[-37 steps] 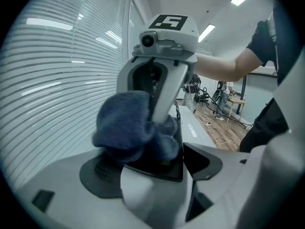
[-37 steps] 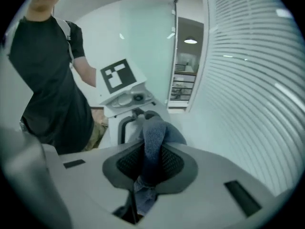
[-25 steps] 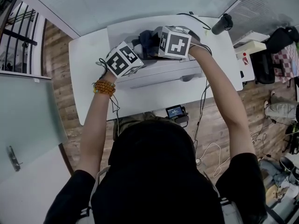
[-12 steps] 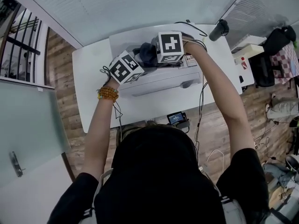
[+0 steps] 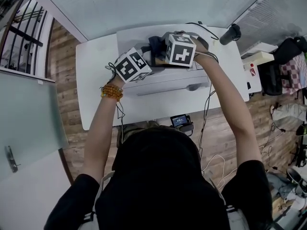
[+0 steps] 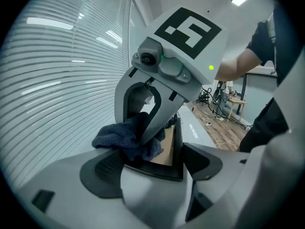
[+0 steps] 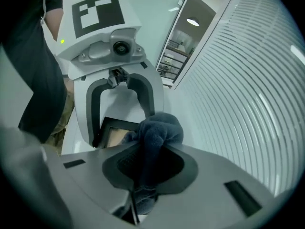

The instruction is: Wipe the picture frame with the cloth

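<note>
Seen from overhead, a person in a black top fills the lower frame, both arms stretched up toward a white table (image 5: 96,85) at centre. A bead bracelet (image 5: 111,91) circles the left wrist. Above centre, the two grippers meet. The left gripper (image 6: 152,166) is clamped on the edge of the black picture frame (image 6: 165,151), holding it above the table. The right gripper (image 7: 147,168) is closed around a dark blue cloth (image 7: 157,130), bunched against the frame's brown face. White blinds (image 5: 144,6) span the top.
</note>
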A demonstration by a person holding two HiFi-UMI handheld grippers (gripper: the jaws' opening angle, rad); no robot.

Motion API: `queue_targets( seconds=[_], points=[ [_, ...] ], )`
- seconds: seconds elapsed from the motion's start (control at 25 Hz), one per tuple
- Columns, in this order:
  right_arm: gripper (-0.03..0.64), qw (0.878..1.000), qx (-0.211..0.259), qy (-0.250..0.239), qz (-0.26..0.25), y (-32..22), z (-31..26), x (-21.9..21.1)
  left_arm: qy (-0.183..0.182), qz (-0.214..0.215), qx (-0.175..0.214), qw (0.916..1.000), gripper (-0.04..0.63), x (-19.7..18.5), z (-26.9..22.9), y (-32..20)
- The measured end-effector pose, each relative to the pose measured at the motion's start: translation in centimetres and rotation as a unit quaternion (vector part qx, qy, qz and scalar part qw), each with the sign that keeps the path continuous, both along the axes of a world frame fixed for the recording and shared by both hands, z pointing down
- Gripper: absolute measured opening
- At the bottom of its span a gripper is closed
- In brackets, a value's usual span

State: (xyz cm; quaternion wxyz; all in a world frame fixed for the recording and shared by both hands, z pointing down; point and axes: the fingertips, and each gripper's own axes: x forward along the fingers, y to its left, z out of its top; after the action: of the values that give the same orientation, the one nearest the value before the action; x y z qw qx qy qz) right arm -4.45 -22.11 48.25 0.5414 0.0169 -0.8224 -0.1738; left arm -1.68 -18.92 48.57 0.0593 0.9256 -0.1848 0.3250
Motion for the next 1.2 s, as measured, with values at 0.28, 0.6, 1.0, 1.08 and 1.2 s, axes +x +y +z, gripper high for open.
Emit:
queue_targets(
  seconds=[0.28,0.6,1.0,1.08,1.2],
  points=[
    [0.043,0.999,-0.039,0.031,-0.011,1.4,0.3,0.2,0.006,-0.003,0.006,1.0000,0.378,0.5,0.0,-0.5],
    [0.043,0.988,-0.154,0.001,-0.024,4.2,0.1,0.2,-0.001,-0.003,0.004,1.0000,0.377,0.2,-0.2,-0.3],
    [0.046,0.999,-0.026,-0.031,-0.011,0.1,-1.0,1.0,-0.006,-0.002,0.009,0.9999,0.376,0.2,-0.3,-0.1],
    [0.044,1.000,-0.011,-0.019,-0.014,0.4,-0.3,0.8,-0.006,-0.003,0.008,0.9999,0.372,0.2,-0.2,-0.2],
    [0.043,1.000,-0.028,0.004,-0.011,1.0,0.2,0.6,-0.007,-0.004,0.010,0.9999,0.370,0.1,-0.2,-0.4]
  ],
)
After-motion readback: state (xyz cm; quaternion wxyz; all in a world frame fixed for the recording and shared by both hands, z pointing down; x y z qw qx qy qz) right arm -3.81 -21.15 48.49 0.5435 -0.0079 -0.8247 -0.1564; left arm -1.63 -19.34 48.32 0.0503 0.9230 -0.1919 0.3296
